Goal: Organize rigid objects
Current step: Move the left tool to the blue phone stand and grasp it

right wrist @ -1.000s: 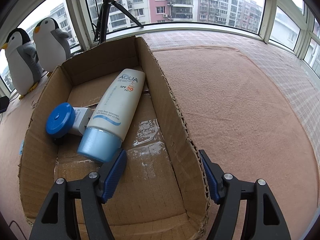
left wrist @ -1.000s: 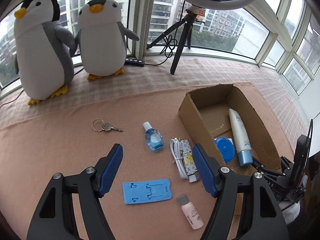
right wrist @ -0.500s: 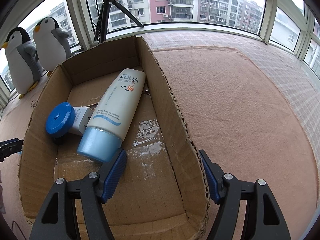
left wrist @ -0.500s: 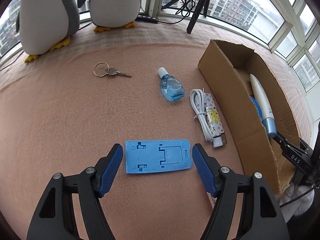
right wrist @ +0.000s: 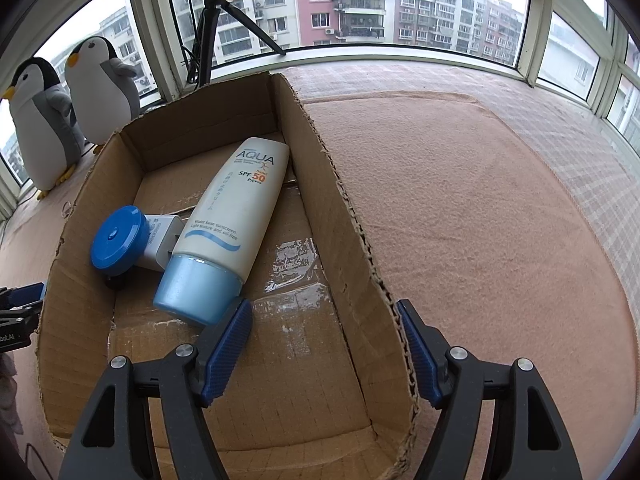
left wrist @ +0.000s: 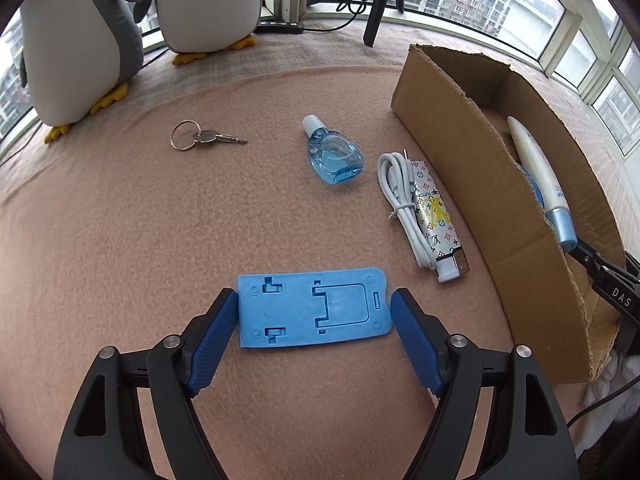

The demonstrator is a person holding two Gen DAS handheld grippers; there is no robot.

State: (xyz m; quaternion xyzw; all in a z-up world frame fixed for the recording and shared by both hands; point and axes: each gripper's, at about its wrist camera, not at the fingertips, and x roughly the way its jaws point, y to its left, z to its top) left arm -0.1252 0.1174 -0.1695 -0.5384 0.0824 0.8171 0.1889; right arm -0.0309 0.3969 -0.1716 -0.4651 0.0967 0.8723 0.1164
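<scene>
A flat blue phone stand lies on the pink cloth, framed by the open fingers of my left gripper, one pad at each short end. Beyond it lie a key on a ring, a small blue bottle, a coiled white cable and a patterned USB stick. The cardboard box holds a white sunscreen tube and a blue-capped item. My right gripper is open, straddling the box's right wall.
Two plush penguins stand at the back left by the window. A black tripod leg and a power strip sit on the sill. Bare pink cloth stretches right of the box.
My left gripper has dropped and moved forward until its open fingers flank the blue phone stand. The right gripper has stayed still at the box wall.
</scene>
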